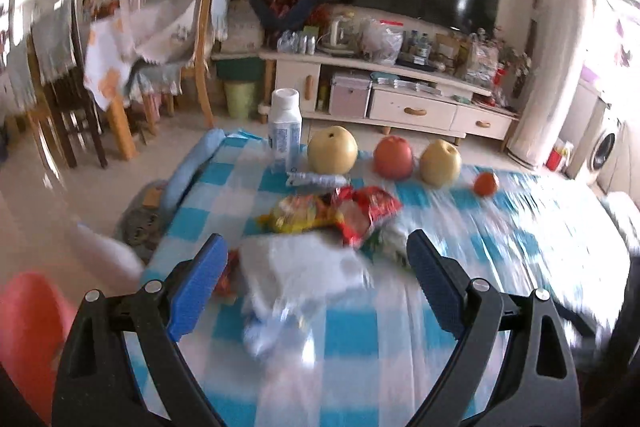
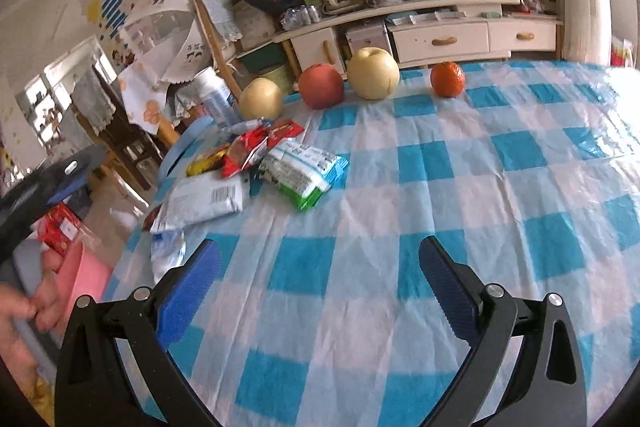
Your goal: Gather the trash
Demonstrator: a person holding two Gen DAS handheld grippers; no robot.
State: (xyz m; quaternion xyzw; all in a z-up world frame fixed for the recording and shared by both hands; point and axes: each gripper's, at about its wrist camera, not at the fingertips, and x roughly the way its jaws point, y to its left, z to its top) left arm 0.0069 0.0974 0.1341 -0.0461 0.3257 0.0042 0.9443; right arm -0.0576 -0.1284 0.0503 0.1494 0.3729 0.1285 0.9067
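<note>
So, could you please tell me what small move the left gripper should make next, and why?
Probably lower the left gripper and shut it on the white wrapper. Its jaws are open on either side of that wrapper, the nearest of the trash, while the right gripper hangs open over bare tablecloth.

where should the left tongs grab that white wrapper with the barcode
Take the white barcode wrapper by its near edge, coming in low from the left tongs' side. It lies flat on the checked cloth, open tongs already framing it; its far edge meets the red packet, so pinching there would likely snag both.
</note>
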